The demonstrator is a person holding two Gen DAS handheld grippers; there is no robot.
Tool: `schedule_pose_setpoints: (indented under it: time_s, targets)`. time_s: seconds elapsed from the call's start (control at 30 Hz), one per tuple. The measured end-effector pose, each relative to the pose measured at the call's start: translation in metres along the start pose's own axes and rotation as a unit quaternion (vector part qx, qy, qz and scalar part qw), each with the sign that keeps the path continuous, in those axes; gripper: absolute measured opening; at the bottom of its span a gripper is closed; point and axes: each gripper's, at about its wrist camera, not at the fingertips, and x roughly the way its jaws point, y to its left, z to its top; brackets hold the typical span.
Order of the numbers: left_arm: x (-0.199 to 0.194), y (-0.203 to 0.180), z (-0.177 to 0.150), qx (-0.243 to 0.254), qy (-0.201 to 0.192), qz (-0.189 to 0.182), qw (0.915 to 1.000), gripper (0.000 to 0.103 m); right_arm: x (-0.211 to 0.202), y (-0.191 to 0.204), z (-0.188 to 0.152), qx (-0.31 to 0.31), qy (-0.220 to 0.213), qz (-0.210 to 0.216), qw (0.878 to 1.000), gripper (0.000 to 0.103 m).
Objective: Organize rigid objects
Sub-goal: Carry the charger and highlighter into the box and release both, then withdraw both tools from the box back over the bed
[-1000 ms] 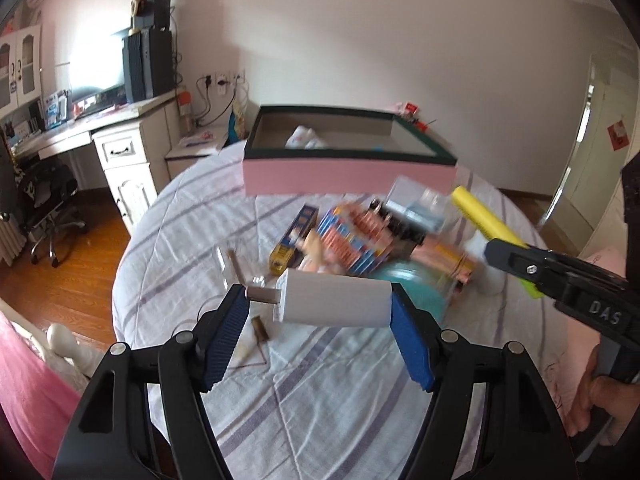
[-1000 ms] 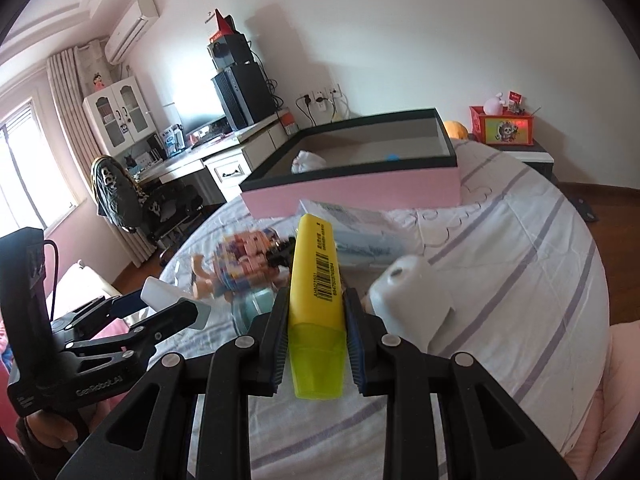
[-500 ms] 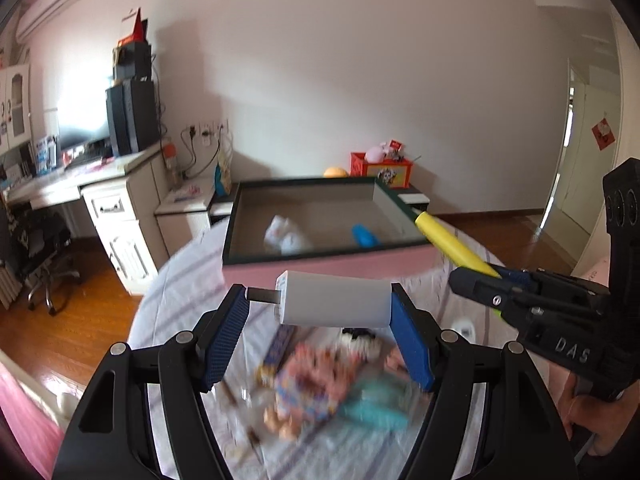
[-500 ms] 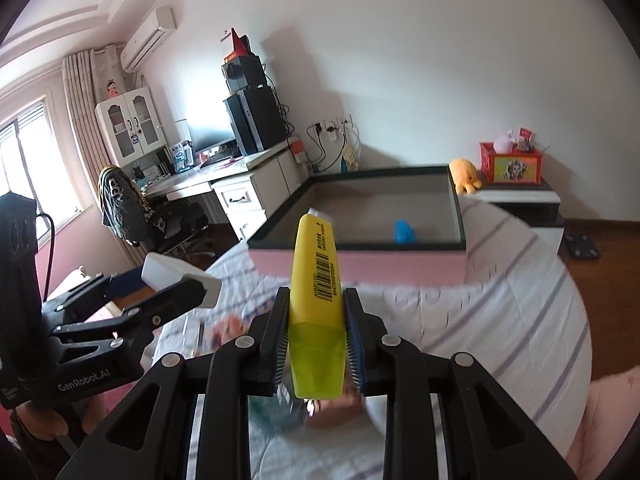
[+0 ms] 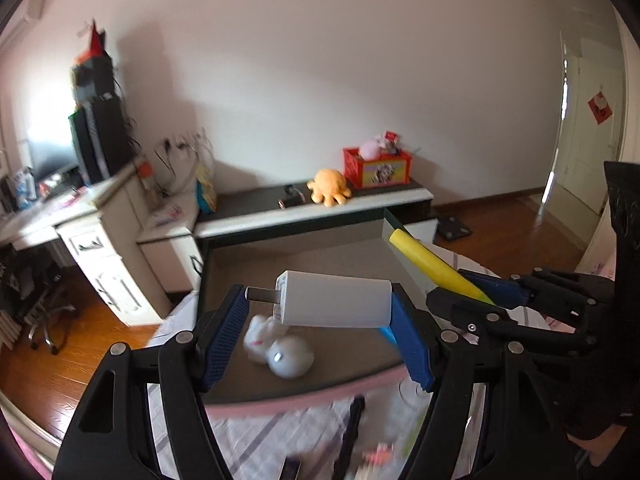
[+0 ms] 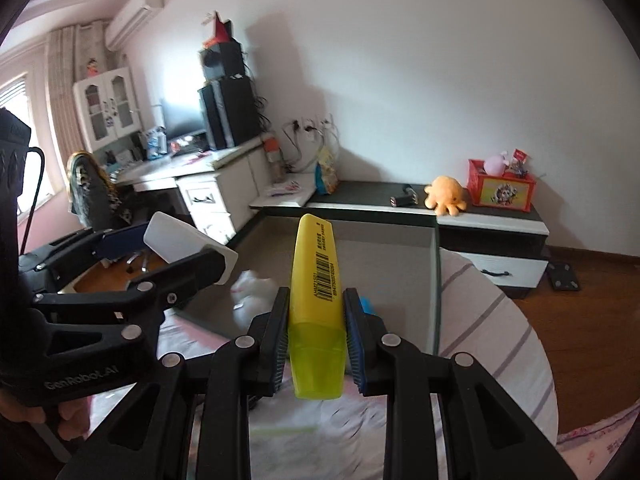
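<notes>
My left gripper [image 5: 316, 312] is shut on a white USB charger plug [image 5: 334, 299], held crosswise over the open pink box [image 5: 304, 400]. My right gripper [image 6: 316, 320] is shut on a yellow highlighter [image 6: 316, 280] that points forward over the same box [image 6: 434, 280]. Each gripper shows in the other's view: the right one with the highlighter [image 5: 432, 266] at my right, the left one with the plug [image 6: 188, 248] at my left. In the box lie a white rabbit figure [image 5: 280, 344] and a small blue object [image 6: 366, 306], partly hidden.
The box stands on a round table with a striped cloth [image 6: 500, 328]. Loose items [image 5: 352, 436] lie blurred on the cloth in front of the box. Behind are a low black-and-white cabinet [image 5: 320, 212] with an orange plush, and a white desk [image 5: 92, 232].
Both grippers have risen and moved forward with their objects, from above the pile of loose items to over the open box. Both grips are unchanged.
</notes>
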Motion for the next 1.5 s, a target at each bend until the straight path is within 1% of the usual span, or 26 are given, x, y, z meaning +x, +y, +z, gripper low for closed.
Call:
schedule_pose_setpoints:
  time_s: [0.13, 0.33, 0.47, 0.57, 0.63, 0.67, 0.73, 0.77, 0.8, 0.83, 0.87, 0.9, 0.97, 1.0, 1.07, 1.1, 1.13, 1.2, 1.23, 1.27, 1.33, 1.43, 1.5]
  targets:
    - [0.047, 0.002, 0.009, 0.002, 0.035, 0.006, 0.9994, 0.071, 0.04, -0.025, 0.005, 0.007, 0.032, -0.023, 0.999, 0.026]
    - [0.105, 0.0, -0.001, 0.003, 0.09, 0.008, 0.9959, 0.071, 0.077, -0.044, -0.002, 0.013, 0.07, -0.043, 0.997, 0.026]
    - [0.12, -0.002, -0.005, 0.005, 0.104, 0.007, 0.9946, 0.071, 0.091, -0.047, -0.002, 0.007, 0.086, -0.058, 0.995, 0.026]
    - [0.125, -0.002, -0.009, 0.005, 0.113, 0.006, 0.9935, 0.072, 0.094, -0.049, -0.002, 0.013, 0.089, -0.062, 0.994, 0.026]
    - [0.124, 0.0, -0.01, 0.004, 0.115, 0.014, 0.9933, 0.073, 0.093, -0.05, -0.002, 0.016, 0.088, -0.064, 0.994, 0.027]
    - [0.12, 0.0, -0.011, 0.003, 0.11, 0.017, 0.9938, 0.075, 0.091, -0.051, -0.002, 0.02, 0.086, -0.066, 0.994, 0.031]
    - [0.107, 0.002, -0.009, -0.005, 0.097, 0.018, 0.9951, 0.091, 0.083, -0.049, -0.003, 0.025, 0.08, -0.065, 0.994, 0.041]
    - [0.1, 0.004, -0.009, -0.009, 0.09, 0.021, 0.9957, 0.095, 0.077, -0.048, -0.003, 0.025, 0.074, -0.066, 0.995, 0.043]
    - [0.091, 0.005, -0.009, -0.012, 0.081, 0.023, 0.9963, 0.101, 0.068, -0.046, -0.002, 0.026, 0.066, -0.067, 0.995, 0.044]
    - [0.077, 0.007, -0.008, -0.017, 0.067, 0.023, 0.9973, 0.103, 0.063, -0.045, -0.001, 0.028, 0.061, -0.067, 0.995, 0.049]
    - [0.068, 0.01, -0.008, -0.021, 0.06, 0.023, 0.9977, 0.103, 0.054, -0.042, 0.0, 0.03, 0.054, -0.065, 0.996, 0.056]
    - [0.055, 0.012, -0.007, -0.025, 0.051, 0.024, 0.9981, 0.103, 0.046, -0.04, 0.001, 0.031, 0.047, -0.064, 0.996, 0.06]
    - [0.031, 0.016, -0.009, -0.031, 0.034, 0.03, 0.9985, 0.103, 0.021, -0.031, 0.003, 0.03, 0.023, -0.07, 0.997, 0.076]
    - [0.015, 0.017, -0.011, -0.035, 0.021, 0.035, 0.9986, 0.103, 0.012, -0.026, 0.004, 0.03, 0.015, -0.075, 0.997, 0.08]
    - [-0.013, 0.019, -0.017, -0.042, -0.002, 0.046, 0.998, 0.103, -0.02, -0.016, 0.003, 0.033, -0.016, -0.069, 0.997, 0.082]
    - [-0.026, 0.019, -0.019, -0.047, -0.013, 0.049, 0.9976, 0.103, -0.028, -0.014, 0.001, 0.034, -0.021, -0.068, 0.997, 0.083]
    - [-0.042, 0.021, -0.023, -0.051, -0.026, 0.05, 0.9971, 0.103, -0.044, -0.007, -0.001, 0.034, -0.031, -0.068, 0.997, 0.084]
    - [-0.073, 0.02, -0.034, -0.057, -0.05, 0.065, 0.995, 0.103, -0.07, 0.006, -0.007, 0.026, -0.055, -0.066, 0.996, 0.089]
    - [-0.093, 0.019, -0.042, -0.058, -0.067, 0.077, 0.9931, 0.103, -0.083, 0.014, -0.01, 0.021, -0.065, -0.07, 0.995, 0.097]
    - [-0.106, 0.018, -0.047, -0.058, -0.077, 0.085, 0.9917, 0.103, -0.093, 0.019, -0.013, 0.018, -0.075, -0.074, 0.994, 0.103]
    - [-0.137, 0.016, -0.061, -0.066, -0.104, 0.102, 0.9871, 0.103, -0.117, 0.034, -0.023, 0.008, -0.101, -0.075, 0.992, 0.103]
    - [-0.175, 0.012, -0.08, -0.072, -0.128, 0.115, 0.9824, 0.103, -0.148, 0.055, -0.036, 0.001, -0.123, -0.081, 0.989, 0.103]
    - [-0.193, 0.009, -0.091, -0.076, -0.139, 0.118, 0.9803, 0.103, -0.171, 0.071, -0.049, -0.002, -0.135, -0.082, 0.987, 0.103]
